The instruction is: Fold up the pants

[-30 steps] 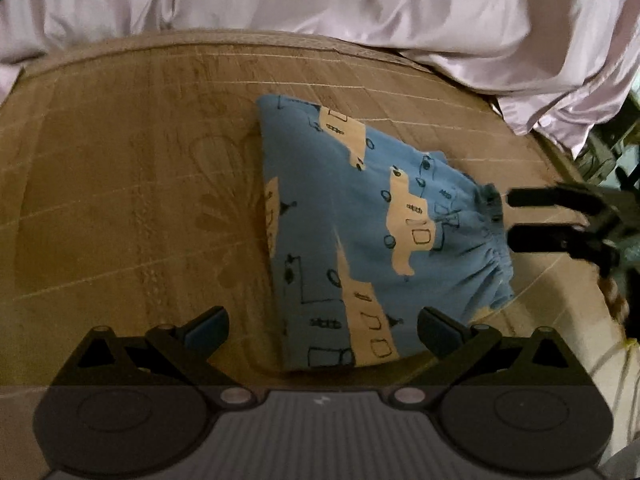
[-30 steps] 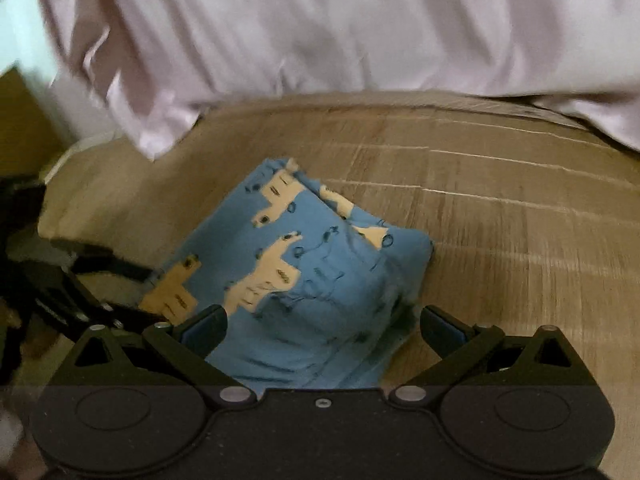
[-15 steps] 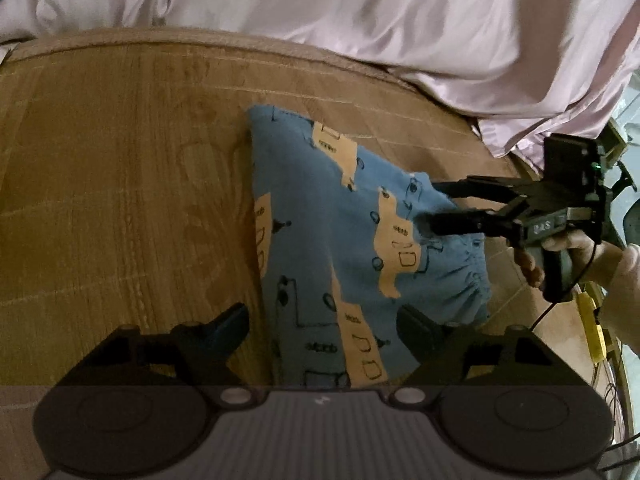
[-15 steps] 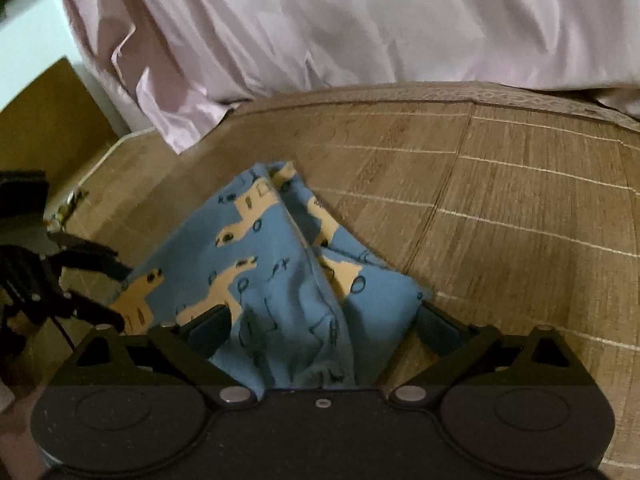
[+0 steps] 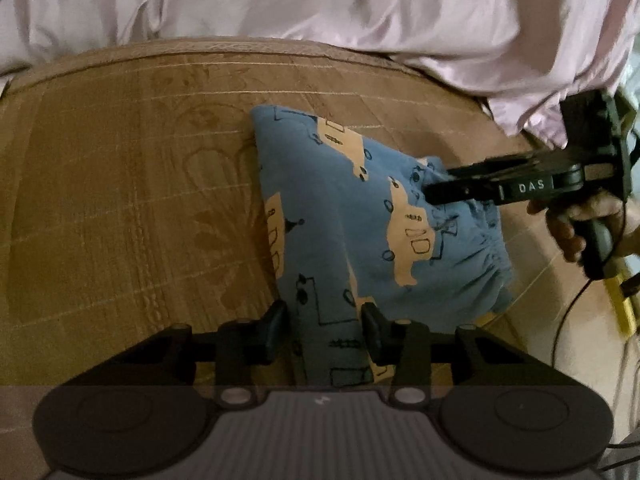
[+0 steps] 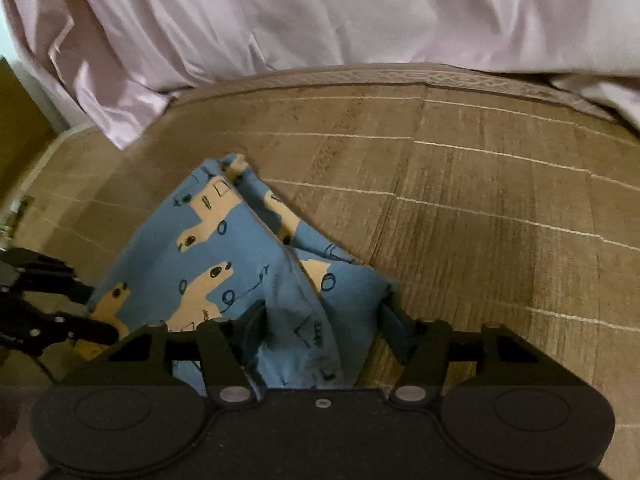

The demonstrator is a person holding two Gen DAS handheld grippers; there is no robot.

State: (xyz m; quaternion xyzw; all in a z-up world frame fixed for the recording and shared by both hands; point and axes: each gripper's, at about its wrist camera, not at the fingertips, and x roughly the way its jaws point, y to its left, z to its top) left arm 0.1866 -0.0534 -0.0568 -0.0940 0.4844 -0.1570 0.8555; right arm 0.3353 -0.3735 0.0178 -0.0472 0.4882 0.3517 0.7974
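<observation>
Folded blue pants with tan vehicle prints lie on a brown woven mat. In the left wrist view my left gripper is shut on the near edge of the pants, with blue cloth pinched between its fingers. Farther right, the right gripper bites the gathered waistband, held by a hand. In the right wrist view my right gripper is shut on a bunched fold of the pants. The left gripper shows at the pants' left edge.
A rumpled pink sheet covers the back of the mat and hangs over its right corner. The mat's right edge drops off beside a yellow object and a cable. Bare mat stretches to the right of the pants.
Both grippers have moved in onto the pants and gone from wide open to shut on the cloth. The fabric is now bunched and lifted slightly between the fingers.
</observation>
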